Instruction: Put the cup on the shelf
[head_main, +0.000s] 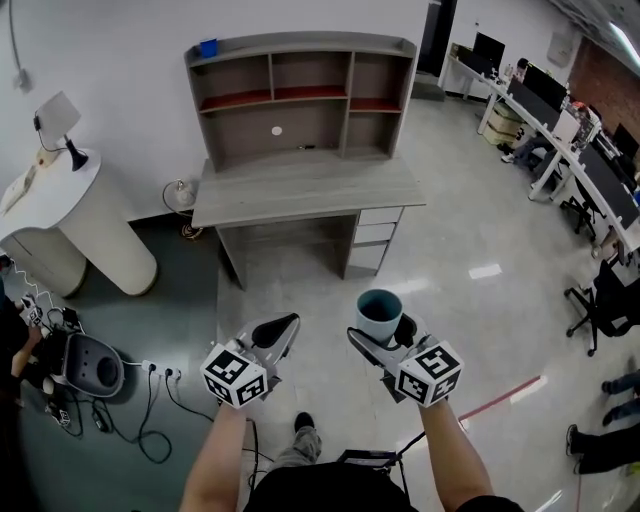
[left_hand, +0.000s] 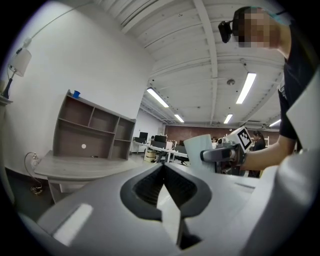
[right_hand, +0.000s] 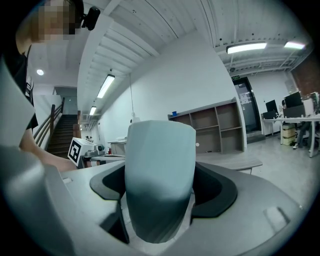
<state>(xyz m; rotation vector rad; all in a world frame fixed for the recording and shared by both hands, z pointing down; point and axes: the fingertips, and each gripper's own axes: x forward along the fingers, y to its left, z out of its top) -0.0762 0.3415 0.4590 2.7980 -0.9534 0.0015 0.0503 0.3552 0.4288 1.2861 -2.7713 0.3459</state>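
The grey table (head_main: 300, 195) stands against the far wall. The shelf (head_main: 300, 95) rises from its back edge, and its open compartments face the person, so any of them can likely be reached from the front. The compartments look bare. The person stands on the floor (head_main: 470, 230), well apart from the table, so the task appears to be at the carrying stage, with the placing not yet begun.

The right gripper (head_main: 385, 335) is held out ahead at about waist level and points nearly level. This suits bringing the load straight toward a compartment. Its jaws stand wide because they clamp the cup's broad body from both sides, which its own view shows plainly.

The left gripper (head_main: 272, 338) rides alongside, near the right one but not touching it. Its jaws are together with nothing between them. It seems to have no part in this step and is held out of the way.

The pale blue-grey cup (head_main: 379, 312) sits upright in the right jaws, mouth up and gripped low on its wall. This leaves the base free to be set down flat.

A small blue object (head_main: 208, 47) rests on the top left corner of the shelf, clear of the compartments.
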